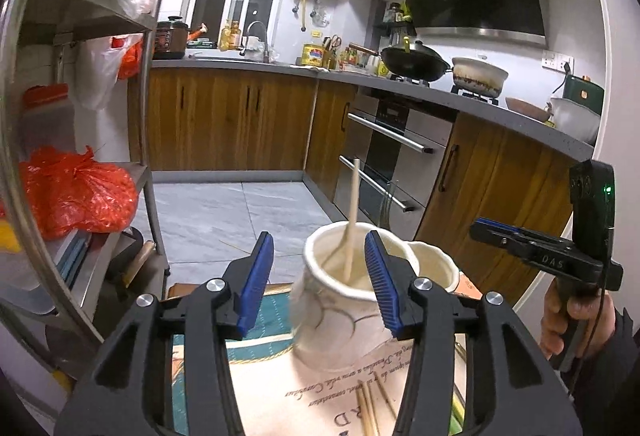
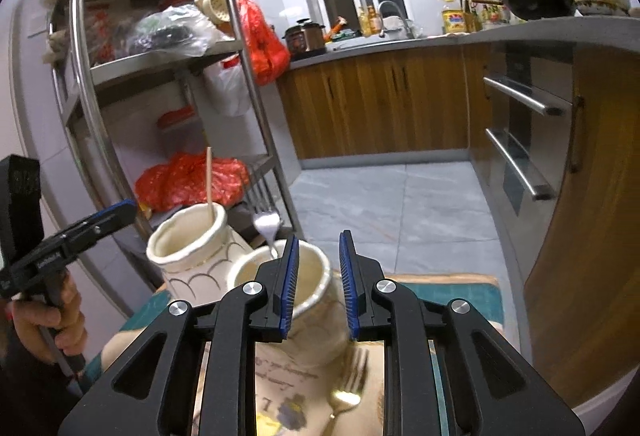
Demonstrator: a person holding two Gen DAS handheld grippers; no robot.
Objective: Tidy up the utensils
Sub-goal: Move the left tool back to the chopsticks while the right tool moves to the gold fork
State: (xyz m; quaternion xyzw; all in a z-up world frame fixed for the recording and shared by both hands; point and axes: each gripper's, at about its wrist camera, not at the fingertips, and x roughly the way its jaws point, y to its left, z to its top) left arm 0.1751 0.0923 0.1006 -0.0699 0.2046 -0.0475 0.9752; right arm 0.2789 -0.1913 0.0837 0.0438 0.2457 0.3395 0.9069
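Two cream ceramic jars stand side by side on a printed mat. The left jar [image 1: 344,300] [image 2: 192,248] holds one wooden chopstick [image 1: 353,212] [image 2: 208,176] standing upright. The right jar [image 1: 434,264] [image 2: 300,300] holds a silver fork [image 2: 267,226], tines up. My left gripper [image 1: 320,276] is open and empty, its fingers on either side of the left jar's rim. My right gripper [image 2: 318,280] is open and empty above the right jar. Several chopsticks [image 1: 370,408] lie on the mat near me. A gold fork [image 2: 346,392] lies on the mat below the right gripper.
A steel shelf rack [image 2: 132,76] with red bags [image 1: 76,192] stands close on the left. Wooden cabinets and an oven [image 1: 384,160] stand on the right, with grey tile floor [image 2: 380,204] beyond the mat [image 1: 264,320].
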